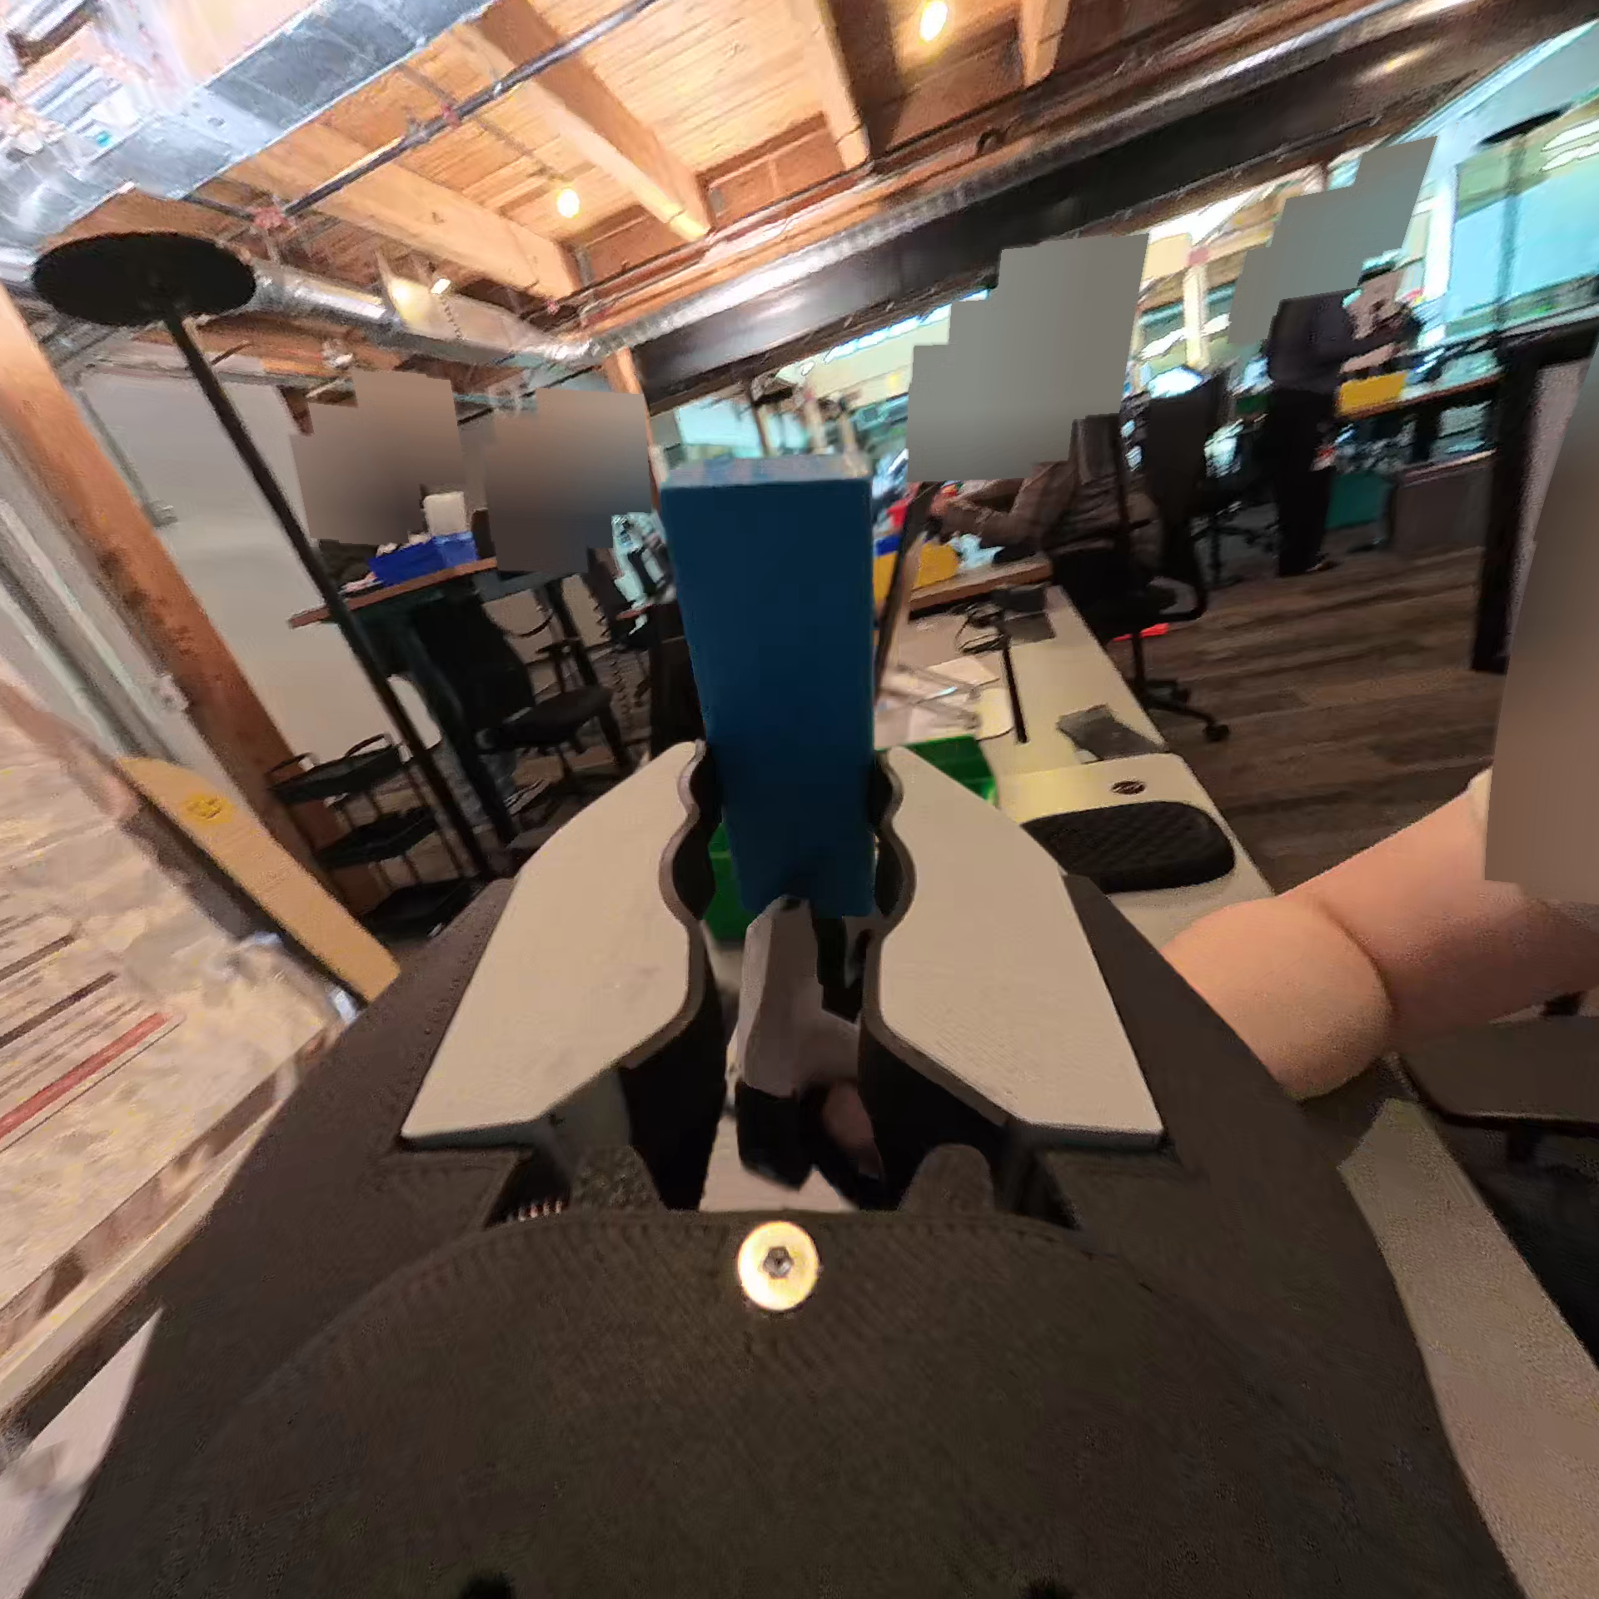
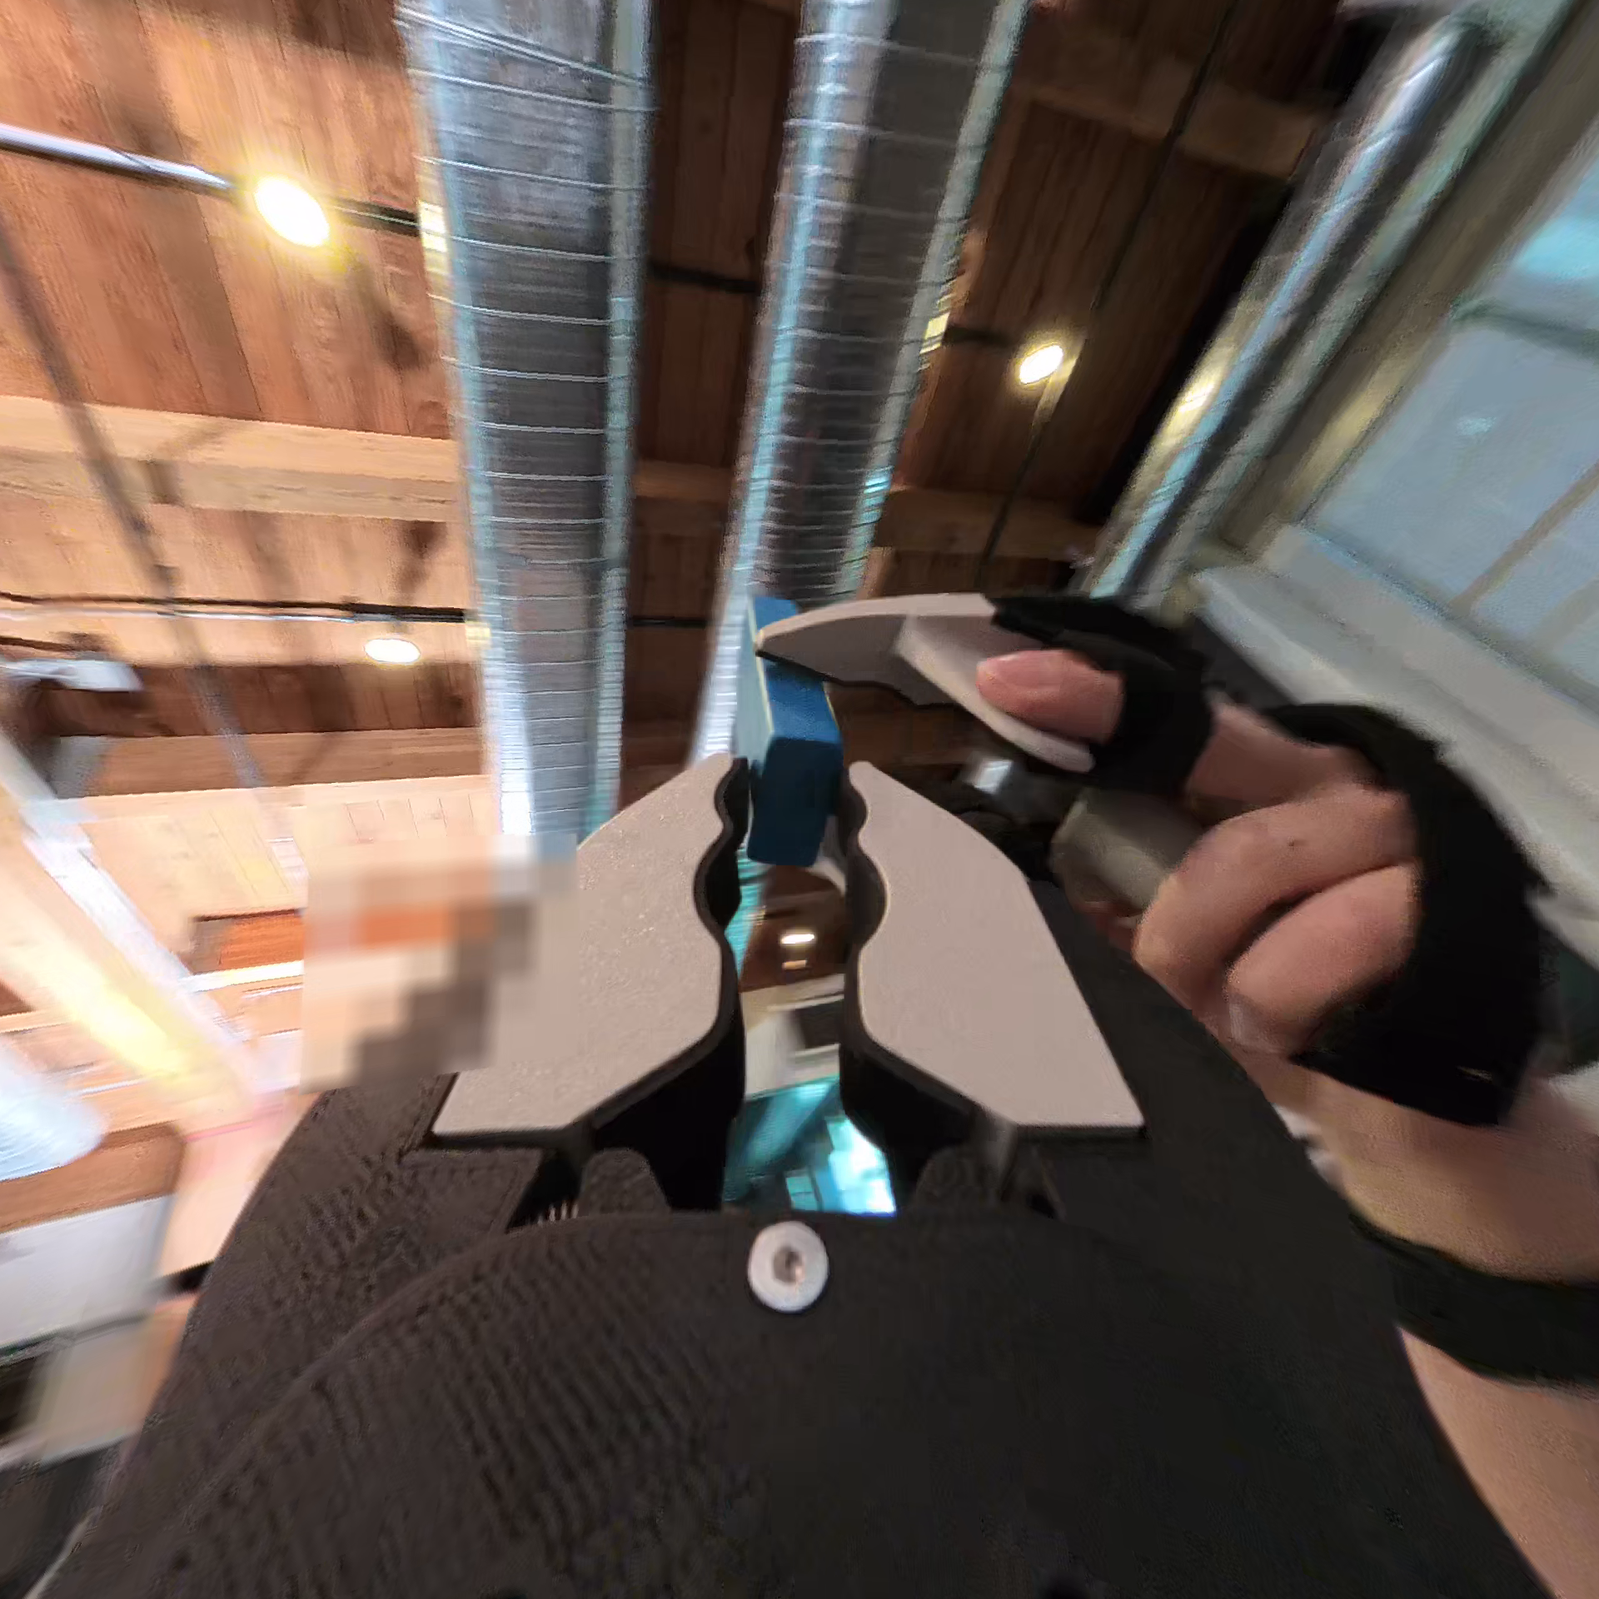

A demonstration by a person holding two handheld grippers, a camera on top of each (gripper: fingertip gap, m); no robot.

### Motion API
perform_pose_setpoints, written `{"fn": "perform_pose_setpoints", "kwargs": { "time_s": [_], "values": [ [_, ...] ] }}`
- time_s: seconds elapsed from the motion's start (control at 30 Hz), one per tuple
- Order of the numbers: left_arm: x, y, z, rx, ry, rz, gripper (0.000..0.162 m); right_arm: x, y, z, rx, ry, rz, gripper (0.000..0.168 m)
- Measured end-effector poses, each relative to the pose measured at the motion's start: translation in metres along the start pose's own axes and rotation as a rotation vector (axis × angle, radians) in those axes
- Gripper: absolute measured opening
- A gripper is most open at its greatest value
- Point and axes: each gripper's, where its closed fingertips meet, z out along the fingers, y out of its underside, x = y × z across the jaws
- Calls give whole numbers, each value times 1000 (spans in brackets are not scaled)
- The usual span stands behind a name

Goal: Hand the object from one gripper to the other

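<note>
The blue block (image 1: 770,683) sits at the centre of the left wrist view, standing up out of the left claw (image 1: 789,809), whose two grey fingers (image 1: 606,934) press its lower sides; that claw is closed on the block and carries it in the air, above a white worktop (image 1: 1116,770) seen at middle right.

In the right wrist view the same blue block (image 2: 792,809) shows at the centre of the frame, its near end lying between the tips of the right claw (image 2: 794,800). The gap between those tips is about as wide as the block, and the picture is smeared by motion, so it looks as if the fingers are at or almost at the block's sides, but I cannot tell whether they have bitten. The left claw (image 2: 852,653) comes in from the upper right of that frame, held by a gloved hand (image 2: 1315,882), and clamps the block farther up.

By my judgement the handover is about halfway: the two claws have met on the one block, the giver has not let go, and what is left is a firm closing of the right claw, the opening of the left, and drawing apart.

No brand or readable writing shows on the block or the claws; a cardboard sheet (image 1: 260,874) at the lower left of the left view bears a small yellow mark, too blurred to make out.
</note>
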Motion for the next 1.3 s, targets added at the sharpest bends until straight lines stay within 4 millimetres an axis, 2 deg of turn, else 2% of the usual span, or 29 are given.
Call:
{"fn": "perform_pose_setpoints", "kwargs": {
  "time_s": [0.07, 0.13, 0.17, 0.2, 0.3, 0.37, 0.47, 0.67, 0.7, 0.77, 0.83, 0.9, 0.97, 1.03, 1.1, 1.2, 1.3],
  "values": [
    [-18, 7, -8, -98, -110, 13, 33, 14, -15, -10, -7, 209, -177, 22],
    [-41, 19, -22, -245, -277, 75, 33, 11, -31, -17, -42, 350, -391, 18],
    [-54, 28, -32, -348, -371, 139, 34, 9, -35, -18, -79, 429, -506, 10],
    [-66, 37, -42, -457, -466, 224, 33, 10, -37, -18, -145, 534, -624, 10],
    [-93, 54, -68, -734, -694, 484, 33, 16, -41, -21, -380, 891, -999, 26],
    [-96, 67, -71, -869, -718, 599, 34, 13, -44, -21, -474, 1056, -1184, 39],
    [-93, 78, -57, -927, -698, 705, 33, 15, -45, -26, -530, 1242, -1261, 42],
    [-75, 89, -31, -985, -656, 844, 33, 26, -53, -49, -541, 1423, -1213, 43],
    [-72, 89, -28, -983, -645, 856, 33, 28, -54, -51, -549, 1426, -1206, 40],
    [-69, 89, -24, -975, -651, 863, 33, 29, -50, -51, -575, 1384, -1170, 18],
    [-70, 80, -20, -883, -698, 830, 36, 24, -51, -47, -547, 1337, -1150, 18],
    [-68, 70, -17, -775, -701, 676, 52, 13, -55, -39, -491, 1252, -1125, 18],
    [-59, 56, -12, -632, -641, 476, 68, -5, -58, -26, -379, 1088, -1057, 18],
    [-50, 32, -10, -442, -576, 293, 70, -31, -56, -7, -252, 821, -947, 18],
    [-44, 4, -12, -227, -509, 102, 68, -57, -61, 2, -113, 601, -832, 18],
    [-34, -22, -16, 5, -367, -138, 64, -65, -61, 2, -64, 435, -738, 18],
    [-37, -23, -13, 73, -334, -259, 65, -60, -52, 3, -62, 367, -791, 18]
  ]
}}
